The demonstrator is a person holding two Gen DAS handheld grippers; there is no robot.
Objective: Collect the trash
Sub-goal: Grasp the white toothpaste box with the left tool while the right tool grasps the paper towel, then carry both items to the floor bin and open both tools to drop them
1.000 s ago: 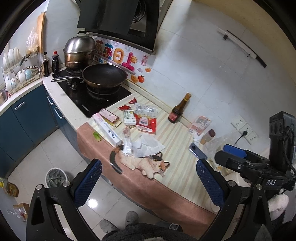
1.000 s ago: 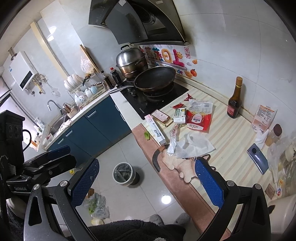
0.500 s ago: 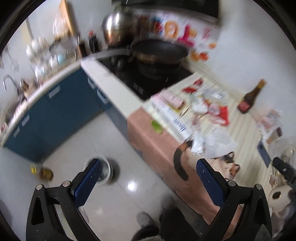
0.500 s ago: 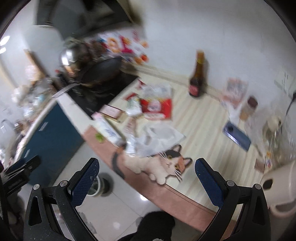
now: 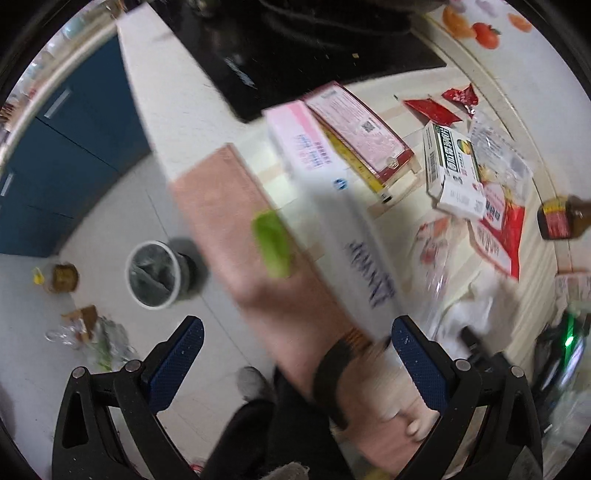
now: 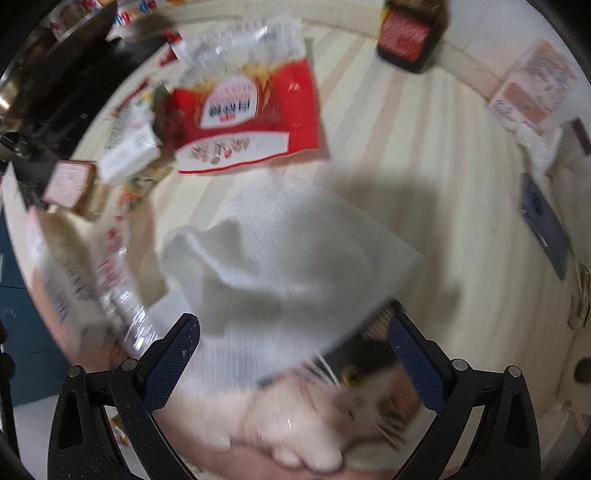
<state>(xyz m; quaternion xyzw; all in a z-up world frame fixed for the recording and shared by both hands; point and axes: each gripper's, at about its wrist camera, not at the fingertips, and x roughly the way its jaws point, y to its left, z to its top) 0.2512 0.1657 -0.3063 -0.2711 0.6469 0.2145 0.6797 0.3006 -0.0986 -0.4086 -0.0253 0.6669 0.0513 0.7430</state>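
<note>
Trash lies across the striped counter mat. In the left wrist view a green scrap [image 5: 274, 248] sits on the pink mat edge beside a long white and pink box [image 5: 332, 206], with a red box [image 5: 360, 131], a green and white carton [image 5: 452, 166] and red wrappers [image 5: 432, 110] beyond. My left gripper [image 5: 295, 358] is open and empty above the counter's front edge. In the right wrist view a crumpled white tissue [image 6: 288, 258] lies just ahead of my open, empty right gripper [image 6: 291, 354]. A red snack bag [image 6: 247, 107] lies behind it.
A small bin [image 5: 153, 275] with a dark liner stands on the floor left of the counter, with litter [image 5: 85, 332] near it. A black cooktop [image 5: 306, 51] is at the back. A dark sauce bottle [image 6: 410, 33] and a blue phone [image 6: 545, 221] stand right.
Both grippers have dropped from high above the kitchen to close over the counter. The left now hangs over the front edge near the green scrap, the right over the white tissue.
</note>
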